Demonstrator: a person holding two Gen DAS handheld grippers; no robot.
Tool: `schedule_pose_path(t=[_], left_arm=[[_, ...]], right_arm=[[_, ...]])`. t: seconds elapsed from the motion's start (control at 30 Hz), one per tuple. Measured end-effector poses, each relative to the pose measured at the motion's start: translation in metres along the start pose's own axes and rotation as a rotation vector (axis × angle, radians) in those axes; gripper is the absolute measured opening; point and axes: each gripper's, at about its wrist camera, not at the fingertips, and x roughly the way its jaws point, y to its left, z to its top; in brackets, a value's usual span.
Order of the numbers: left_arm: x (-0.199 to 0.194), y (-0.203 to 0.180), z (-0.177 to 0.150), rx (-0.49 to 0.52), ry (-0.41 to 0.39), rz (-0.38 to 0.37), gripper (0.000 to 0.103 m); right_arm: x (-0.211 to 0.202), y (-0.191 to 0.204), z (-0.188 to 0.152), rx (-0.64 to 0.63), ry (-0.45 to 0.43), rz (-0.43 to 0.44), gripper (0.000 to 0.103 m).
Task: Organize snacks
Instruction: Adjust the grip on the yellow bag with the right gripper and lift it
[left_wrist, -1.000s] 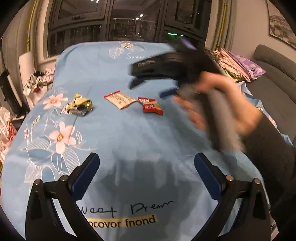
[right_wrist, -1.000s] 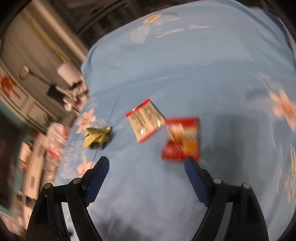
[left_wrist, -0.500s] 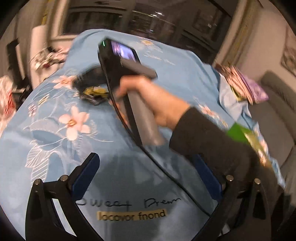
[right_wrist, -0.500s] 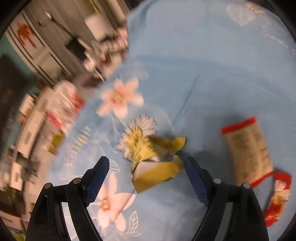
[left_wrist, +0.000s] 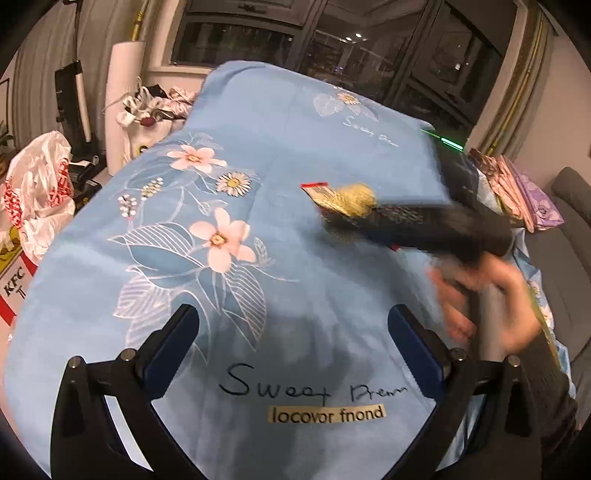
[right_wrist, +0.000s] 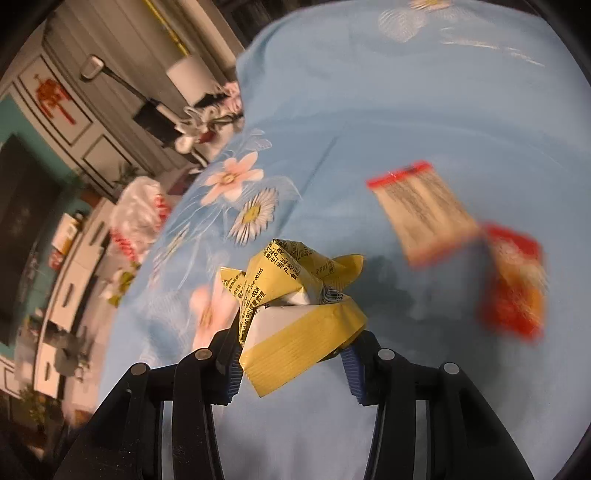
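Note:
A crumpled yellow snack packet (right_wrist: 295, 295) sits between the jaws of my right gripper (right_wrist: 291, 365), which are closing, and both pads press on it. In the left wrist view the same packet (left_wrist: 351, 199) shows blurred at the tip of the right gripper (left_wrist: 332, 218), held by a person's hand (left_wrist: 491, 299). A pale packet with red ends (right_wrist: 421, 210) and a red packet (right_wrist: 513, 284) lie on the blue floral cloth (left_wrist: 258, 110) to the right of it. My left gripper (left_wrist: 291, 350) is open over the cloth's near edge, with nothing between its fingers.
White plastic bags with red print (left_wrist: 37, 192) and a KFC box (left_wrist: 14, 280) stand off the cloth's left side. Folded patterned fabric (left_wrist: 517, 184) and a grey sofa (left_wrist: 572, 192) are at the right. Dark windows are behind.
The right gripper swung left over the yellow packet, its jaws narrowed around it, and it now moves back right with the packet between them. The left gripper's view shifted sideways; its jaws stayed wide.

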Motion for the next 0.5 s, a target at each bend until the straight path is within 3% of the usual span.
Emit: schedule_pose_path(t=[0.13,0.23,0.3,0.4,0.5], left_arm=[[0.005,-0.02,-0.011,0.104,0.035,0.004,0.103],[0.01,-0.042,-0.027,0.177,0.054,-0.026,0.103],[0.016,-0.055,-0.034,0.196,0.067,-0.079,0.103],[0.026,-0.076,-0.042,0.19,0.108,-0.175,0.103],[0.036,-0.096,-0.05,0.234,0.141,-0.217,0.103]], right_arm=[[-0.058,-0.017,-0.074,0.028,0.025,-0.011,0.048],[-0.07,-0.03,-0.123,0.051,0.063,0.013,0.051],[-0.076,-0.048,-0.142,0.153,0.04,0.067,0.062],[-0.093,-0.082,-0.165,0.326,-0.096,0.213,0.078],[-0.106,-0.097,-0.174,0.39,-0.084,0.226,0.078]])
